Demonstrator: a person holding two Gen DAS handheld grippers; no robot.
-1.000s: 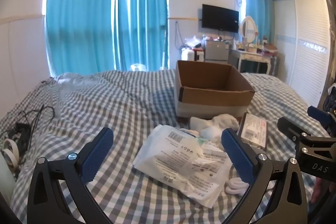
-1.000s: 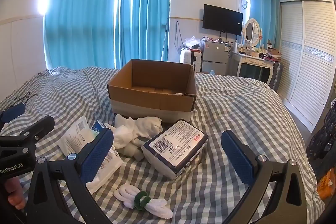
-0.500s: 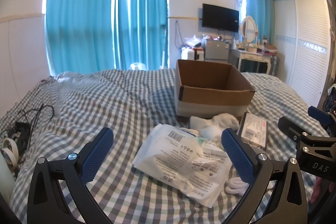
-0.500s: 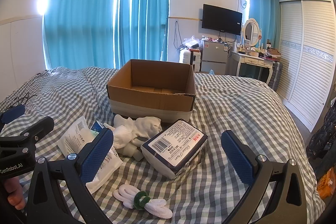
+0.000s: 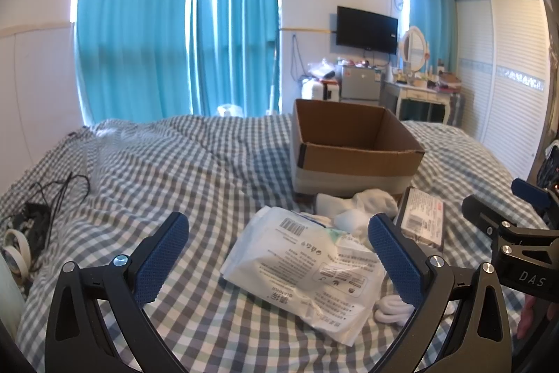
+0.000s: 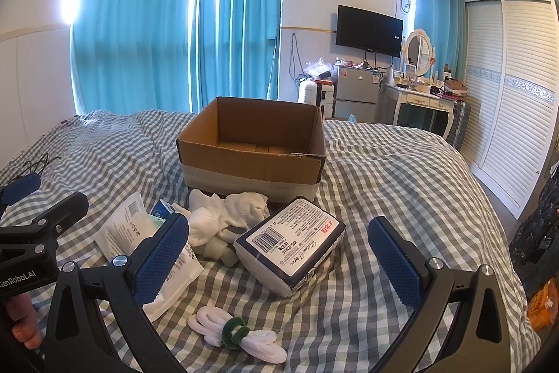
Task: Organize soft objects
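Both claws, left and right, spread, empty. Tissue pack near box: light, squashy, slick wrap. I'd pinch its short sides.

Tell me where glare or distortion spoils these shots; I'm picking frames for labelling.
Right wrist: window glare blows out beside the curtain; the wardrobe bows with fisheye. Left wrist: milder backlight, dark corners; the box and bag stay sharp.
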